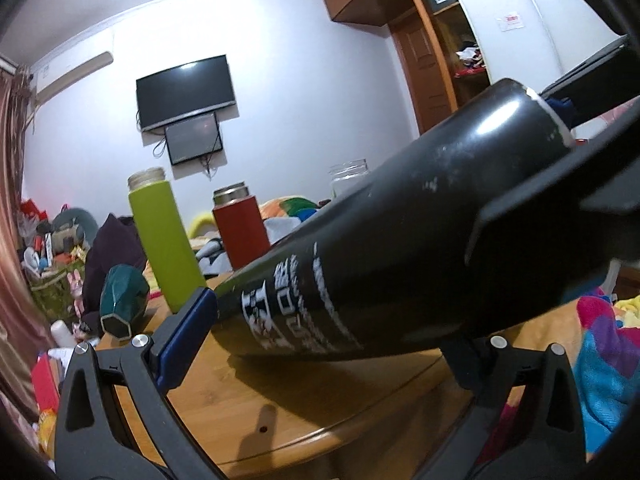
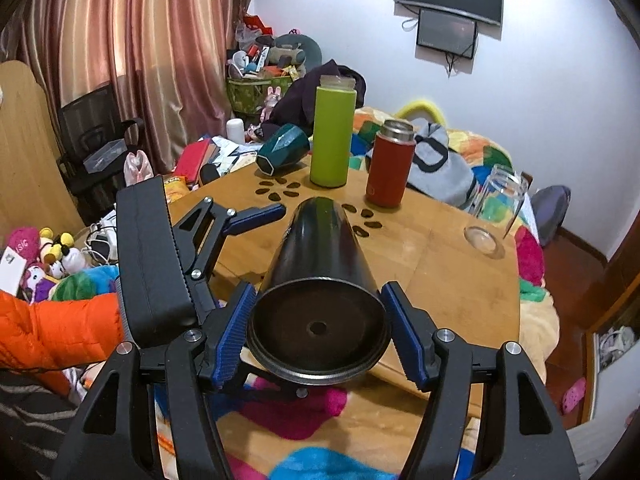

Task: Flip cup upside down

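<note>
Left wrist view, black cup (image 1: 400, 240): lay tilted across the frame from 7 toward 1 o'clock, above the wooden table (image 1: 280, 412).
Left gripper (image 1: 324, 344): cup body sat between the fingers; grip contact could not be told.
Right wrist view, black cup (image 2: 320, 292): at centre, base end facing the lens.
Right gripper (image 2: 320, 332): jaws spread wide, pads apart from the cup wall on both sides.
Risk: smooth tapered wall might slip out; the swinging far end might strike the red bottle (image 2: 390, 168) at 12 o'clock.
</note>
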Action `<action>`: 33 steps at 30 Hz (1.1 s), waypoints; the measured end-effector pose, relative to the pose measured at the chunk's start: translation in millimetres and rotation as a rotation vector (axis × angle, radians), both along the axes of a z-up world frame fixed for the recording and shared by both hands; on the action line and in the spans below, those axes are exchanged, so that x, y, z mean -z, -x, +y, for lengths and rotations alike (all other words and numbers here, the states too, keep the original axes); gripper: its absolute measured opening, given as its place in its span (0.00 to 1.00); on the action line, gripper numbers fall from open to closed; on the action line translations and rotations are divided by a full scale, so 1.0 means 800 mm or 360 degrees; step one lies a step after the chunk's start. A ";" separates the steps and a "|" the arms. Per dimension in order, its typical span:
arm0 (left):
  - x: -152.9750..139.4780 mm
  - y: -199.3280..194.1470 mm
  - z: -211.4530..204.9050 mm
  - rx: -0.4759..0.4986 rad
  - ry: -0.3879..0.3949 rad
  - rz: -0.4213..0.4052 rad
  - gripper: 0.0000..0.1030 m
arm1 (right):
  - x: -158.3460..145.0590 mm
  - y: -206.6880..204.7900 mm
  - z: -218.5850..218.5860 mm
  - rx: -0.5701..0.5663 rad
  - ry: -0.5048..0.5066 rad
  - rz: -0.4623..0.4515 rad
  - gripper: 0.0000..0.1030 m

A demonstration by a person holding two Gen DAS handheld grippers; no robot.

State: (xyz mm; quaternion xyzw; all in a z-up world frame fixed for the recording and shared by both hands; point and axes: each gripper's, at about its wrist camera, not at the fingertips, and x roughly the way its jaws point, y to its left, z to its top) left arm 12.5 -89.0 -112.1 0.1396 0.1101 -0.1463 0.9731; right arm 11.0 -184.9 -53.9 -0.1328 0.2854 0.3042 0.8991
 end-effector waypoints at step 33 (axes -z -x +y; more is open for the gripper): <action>-0.059 0.026 0.017 -0.0038 0.0053 -0.0100 0.68 | -0.016 0.012 -0.052 0.0077 -0.0055 -0.0073 0.69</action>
